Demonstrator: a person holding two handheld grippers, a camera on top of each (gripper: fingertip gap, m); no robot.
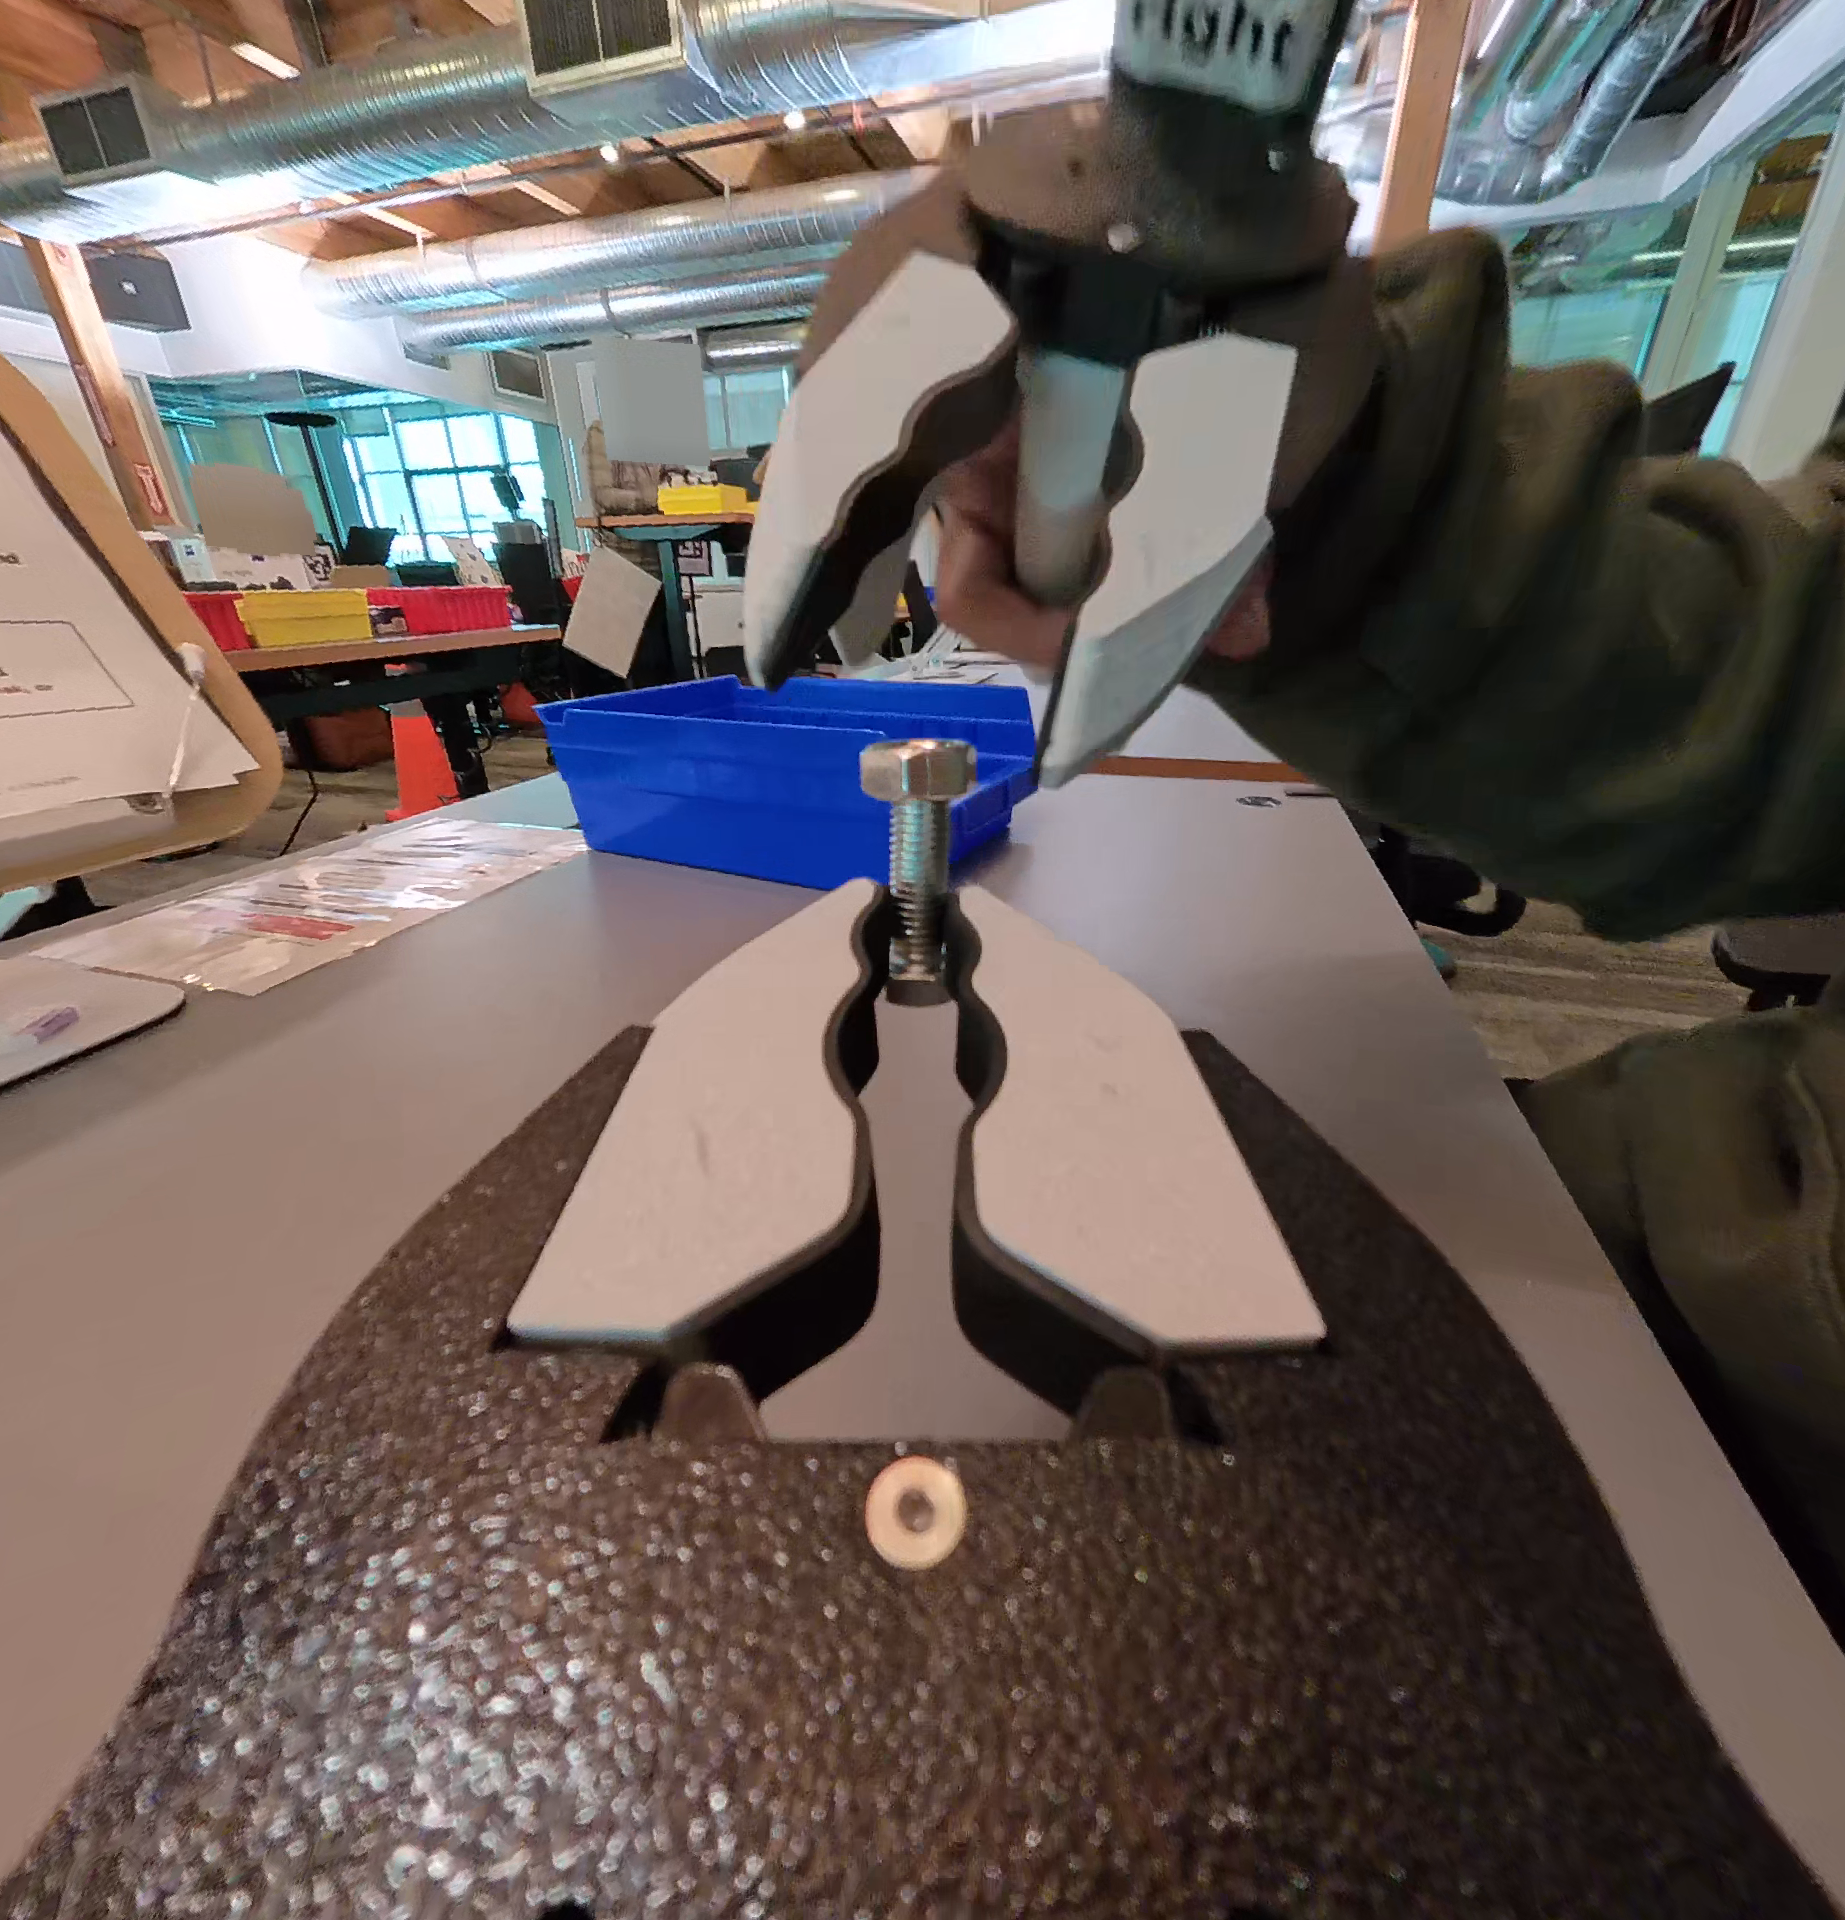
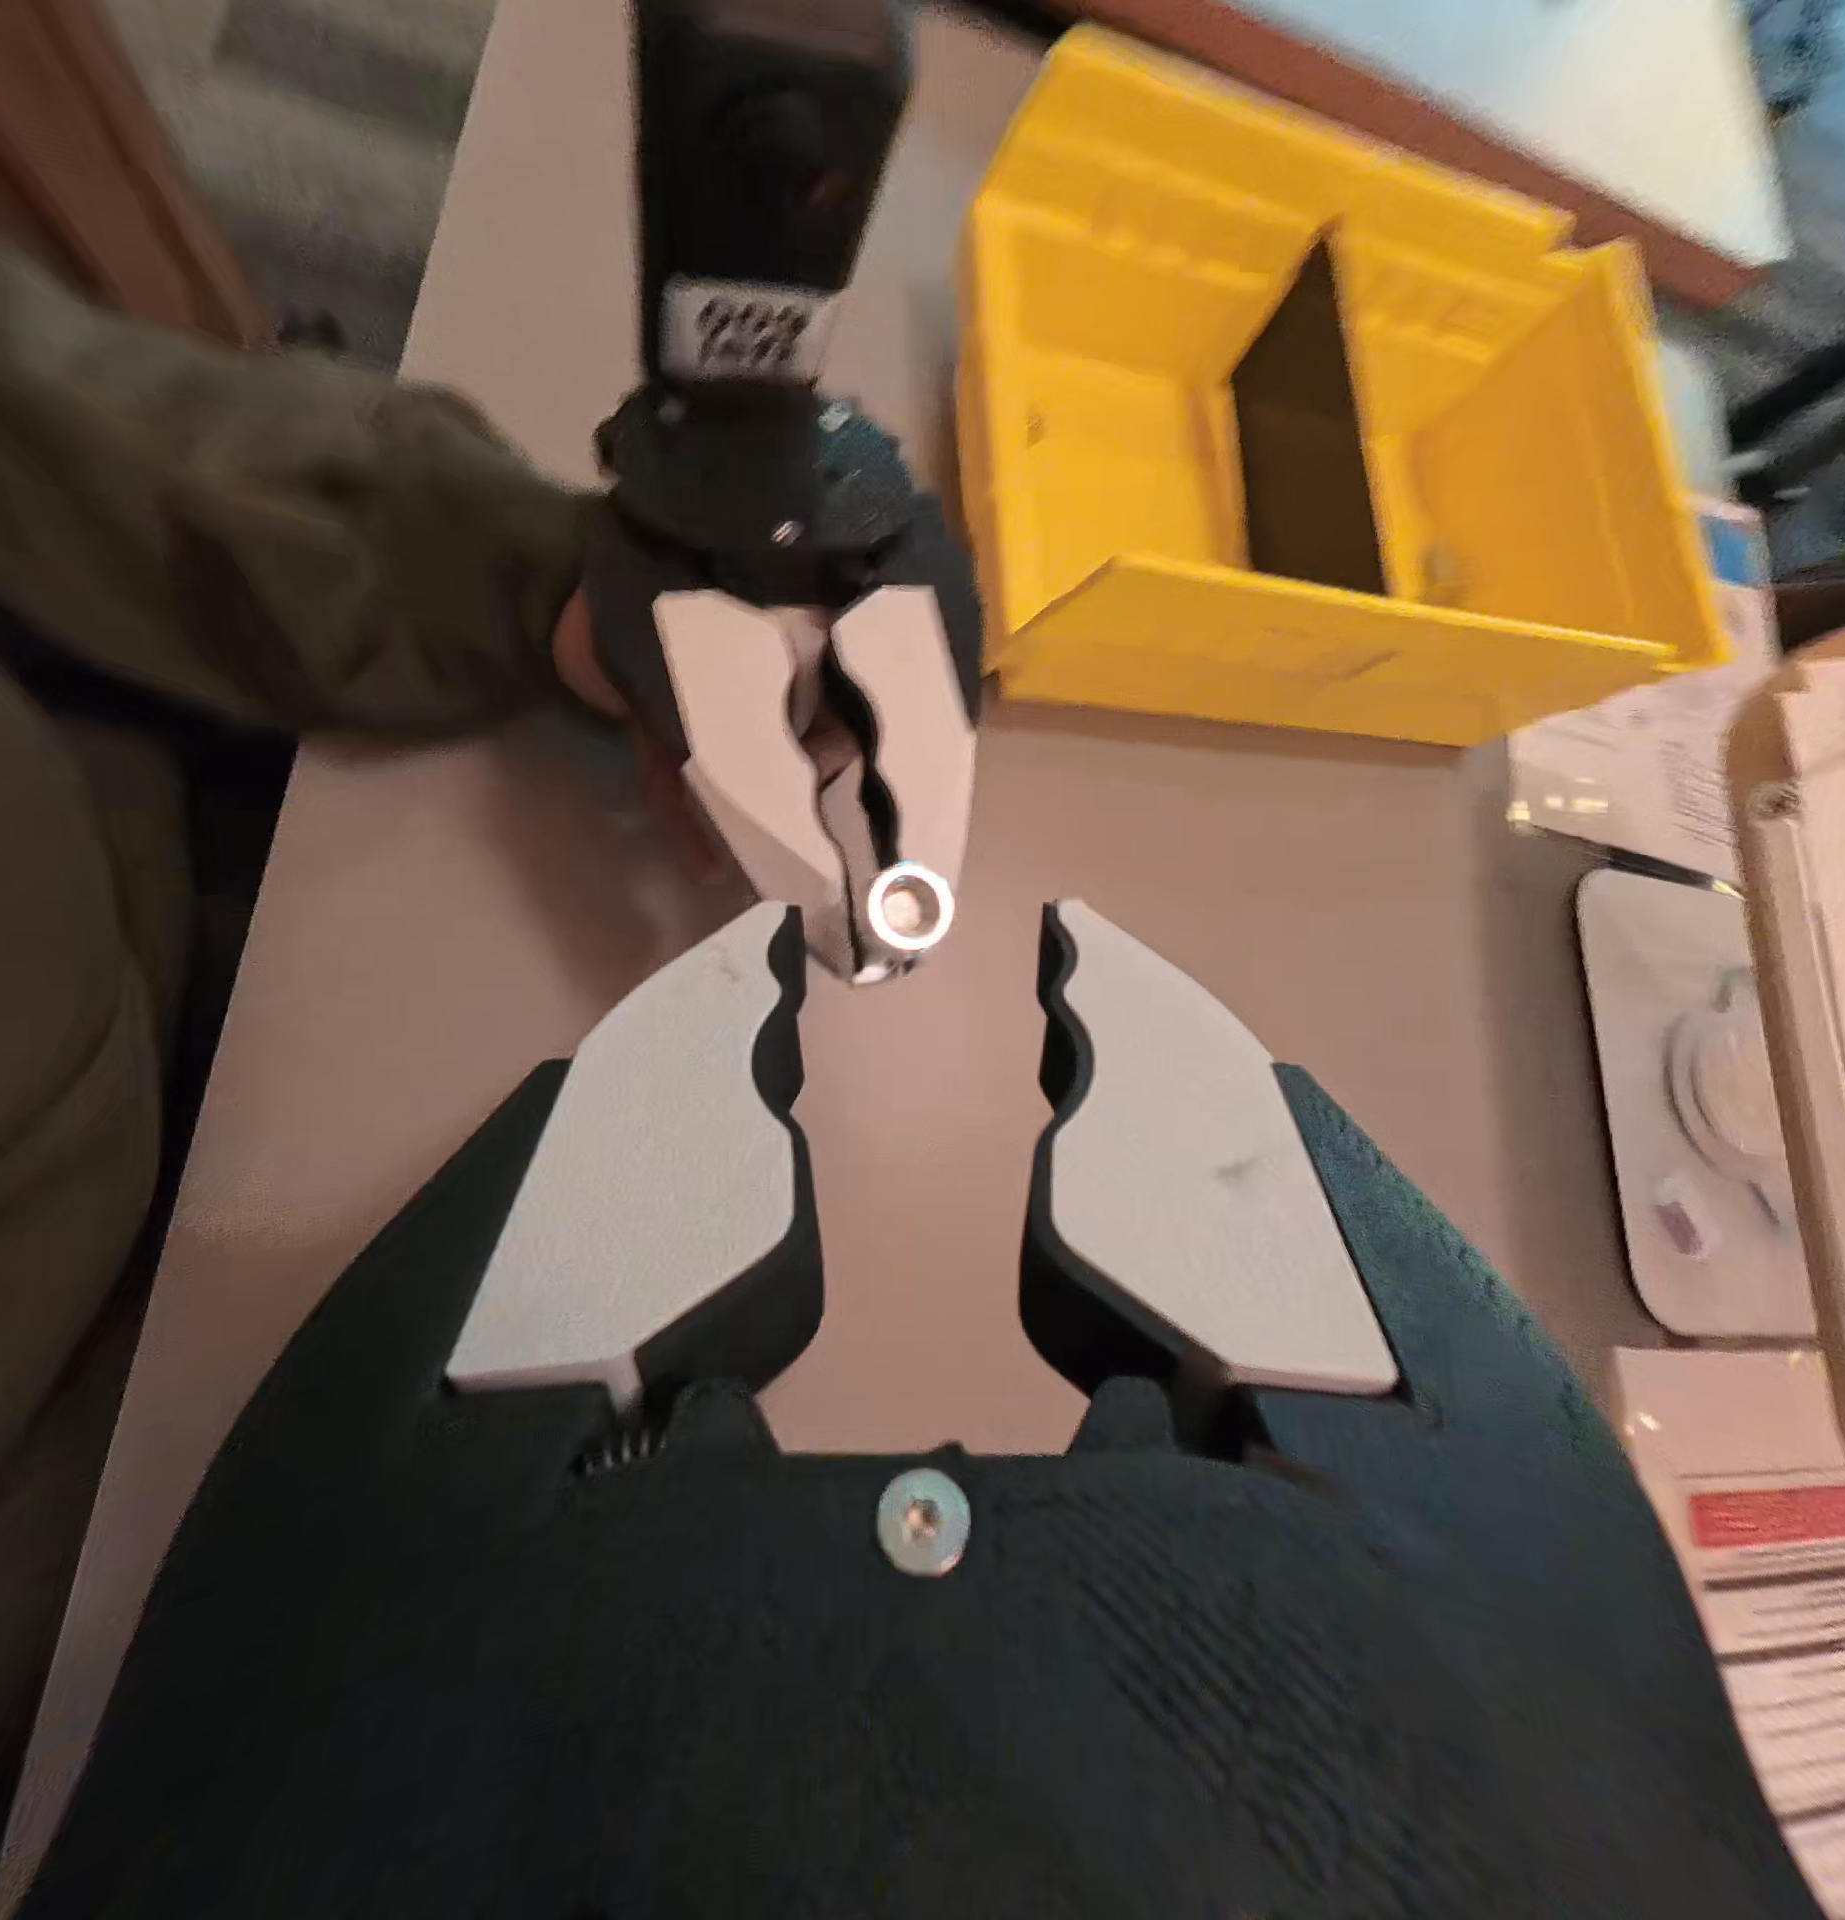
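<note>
Left hand-held gripper (image 1: 916, 914) clamped on an upright bolt (image 1: 916, 831); right hand-held gripper (image 1: 902, 727), fingers apart, just above the bolt, over the desk (image 1: 378, 1039).

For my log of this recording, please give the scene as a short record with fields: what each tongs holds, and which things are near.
left tongs: shut on the threaded shank of a silver steel hex-head bolt, held upright, head on top
right tongs: open, empty, above the bolt head
surface: grey table top
behind bolt: blue plastic bin on the table
beside left tongs: yellow plastic bin
sleeves: olive green sleeve on the arm with the right tongs
</note>
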